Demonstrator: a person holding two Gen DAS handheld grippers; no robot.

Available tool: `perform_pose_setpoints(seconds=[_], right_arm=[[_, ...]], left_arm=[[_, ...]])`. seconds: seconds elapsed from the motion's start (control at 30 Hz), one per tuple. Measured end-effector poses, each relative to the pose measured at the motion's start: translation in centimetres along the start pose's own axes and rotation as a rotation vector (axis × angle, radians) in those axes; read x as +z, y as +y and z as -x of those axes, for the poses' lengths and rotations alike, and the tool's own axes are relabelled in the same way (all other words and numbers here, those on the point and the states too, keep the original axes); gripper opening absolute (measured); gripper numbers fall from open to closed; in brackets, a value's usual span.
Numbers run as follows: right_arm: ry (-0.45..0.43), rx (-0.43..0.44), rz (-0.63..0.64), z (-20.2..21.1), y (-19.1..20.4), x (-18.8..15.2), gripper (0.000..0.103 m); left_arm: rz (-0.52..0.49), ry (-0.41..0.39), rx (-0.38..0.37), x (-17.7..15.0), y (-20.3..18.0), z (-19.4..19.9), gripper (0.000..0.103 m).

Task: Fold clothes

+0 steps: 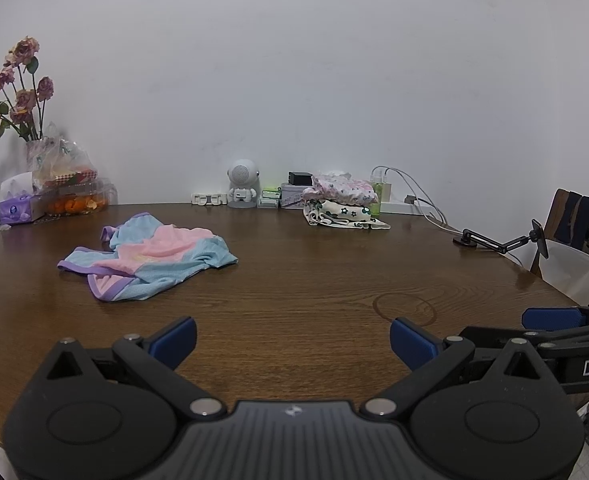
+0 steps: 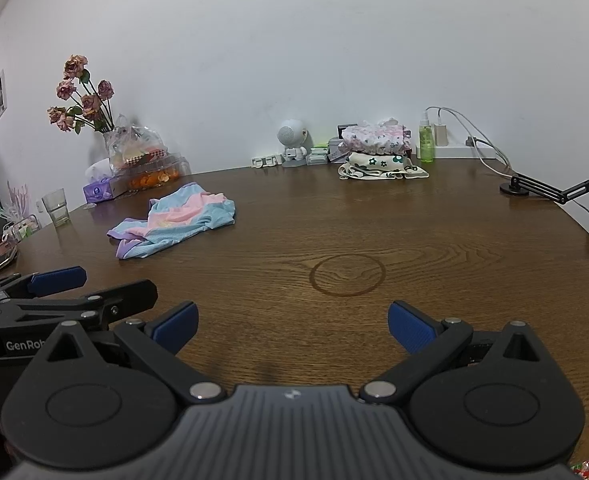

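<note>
Two grippers hover over your wide brown wooden table point(image 1: 294, 272), which fills most of both views. Your left gripper point(image 1: 292, 342) is spread wide, its blue pads apart and gripping nothing. Your right gripper point(image 2: 292, 328) is likewise released, empty, above bare wood near a faint ring stain point(image 2: 347, 275). The two sit side by side at the near edge of the table.

The garment to fold, a crumpled pink, blue and purple piece point(image 1: 146, 256), lies flat on the table well ahead of you, to the left of both grippers and touched by neither. At the far edge against the wall, a small stack of folded clothes point(image 1: 342, 204) rests to the right of centre. A vase of dried roses point(image 1: 22, 96) stands at the far left, with a tissue box point(image 1: 16, 210) below it. A small white robot figure point(image 1: 243, 184) stands at the wall, left of the stack.
</note>
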State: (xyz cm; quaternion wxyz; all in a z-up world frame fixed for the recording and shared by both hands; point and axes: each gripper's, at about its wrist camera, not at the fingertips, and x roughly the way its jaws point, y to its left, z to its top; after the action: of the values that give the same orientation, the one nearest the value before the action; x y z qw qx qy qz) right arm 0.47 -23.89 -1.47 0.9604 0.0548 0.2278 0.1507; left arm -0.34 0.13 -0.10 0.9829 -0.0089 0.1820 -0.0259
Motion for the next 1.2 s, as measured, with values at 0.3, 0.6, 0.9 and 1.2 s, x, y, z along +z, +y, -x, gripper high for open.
perform_pose_setpoints(seconds=[0.3, 0.6, 0.9, 1.2], right_arm=[[0.004, 0.000, 0.000, -0.11, -0.01, -0.07, 0.103], [0.009, 0.001, -0.003, -0.17, -0.05, -0.16, 0.103], [0.010, -0.001, 0.000, -0.29, 0.03, -0.19, 0.103], [0.025, 0.004, -0.001, -0.96, -0.02, -0.13, 0.103]], left_arm=[[0.002, 0.003, 0.000, -0.10, 0.04, 0.01, 0.103], [0.004, 0.010, 0.001, -0.14, 0.08, -0.14, 0.103], [0.007, 0.011, -0.003, -0.21, 0.18, -0.12, 0.103], [0.011, 0.023, 0.001, -0.22, 0.62, -0.57, 0.103]])
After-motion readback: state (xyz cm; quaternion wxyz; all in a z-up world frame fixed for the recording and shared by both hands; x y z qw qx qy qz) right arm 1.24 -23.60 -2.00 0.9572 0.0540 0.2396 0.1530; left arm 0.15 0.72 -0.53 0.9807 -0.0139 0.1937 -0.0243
